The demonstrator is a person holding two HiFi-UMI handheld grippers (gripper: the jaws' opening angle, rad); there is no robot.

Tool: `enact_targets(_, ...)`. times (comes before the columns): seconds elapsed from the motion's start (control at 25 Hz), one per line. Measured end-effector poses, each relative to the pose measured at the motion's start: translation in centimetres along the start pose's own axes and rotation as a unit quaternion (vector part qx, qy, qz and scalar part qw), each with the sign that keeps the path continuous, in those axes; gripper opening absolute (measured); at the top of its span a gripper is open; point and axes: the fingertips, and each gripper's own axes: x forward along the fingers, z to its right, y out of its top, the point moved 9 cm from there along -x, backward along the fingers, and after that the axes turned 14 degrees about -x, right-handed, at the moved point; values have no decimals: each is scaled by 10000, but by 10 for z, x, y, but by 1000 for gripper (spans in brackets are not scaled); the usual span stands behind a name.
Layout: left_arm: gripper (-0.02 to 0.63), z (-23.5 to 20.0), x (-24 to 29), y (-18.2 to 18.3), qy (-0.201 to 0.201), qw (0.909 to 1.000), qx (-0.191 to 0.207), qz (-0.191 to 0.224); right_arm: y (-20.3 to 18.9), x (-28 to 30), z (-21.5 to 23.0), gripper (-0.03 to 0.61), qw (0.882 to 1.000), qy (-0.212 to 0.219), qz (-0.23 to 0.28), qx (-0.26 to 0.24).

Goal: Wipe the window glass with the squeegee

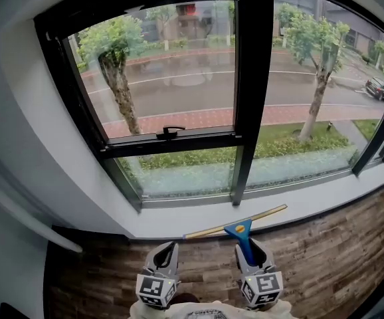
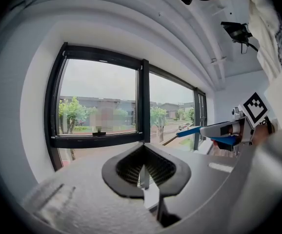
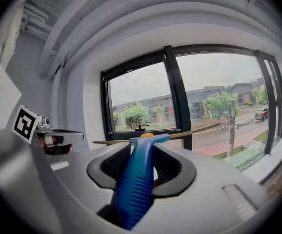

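The squeegee [image 1: 236,226] has a blue handle and a long brass-coloured blade, held level just below the window sill [image 1: 298,205]. My right gripper [image 1: 250,250] is shut on the blue handle [image 3: 137,179], and the blade [image 3: 190,130] crosses in front of the window's black centre post [image 3: 177,96]. My left gripper [image 1: 167,250] hangs beside it on the left, shut with nothing in it; its pads [image 2: 131,169] meet. The window glass [image 1: 172,72] lies ahead, apart from the blade.
The left pane has a black latch handle [image 1: 171,131] on its lower rail. A white wall [image 1: 26,145] flanks the window on the left. Wood-look panelling [image 1: 338,244] runs under the sill. Trees and a road show outside.
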Motion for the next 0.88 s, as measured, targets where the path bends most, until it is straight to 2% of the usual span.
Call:
enact_targets(0.2,0,-20,12,4,97,9999,-53,33,4,28,-4,146,9999,139,-8,-27)
enact_targets(0.4,0,-67,40,12,168,9997,-114,104,9,81,-15,146,9997,202,-81,-148)
enact_targets(0.64,0,-163,106,35,84,9998,-151,61,35,186,-31,146,9998,-24,1,-215)
enact_targets(0.88,0,-259,175,101,-32,9994,-105,317,95,302,-44,146,9984,-241,332,-380)
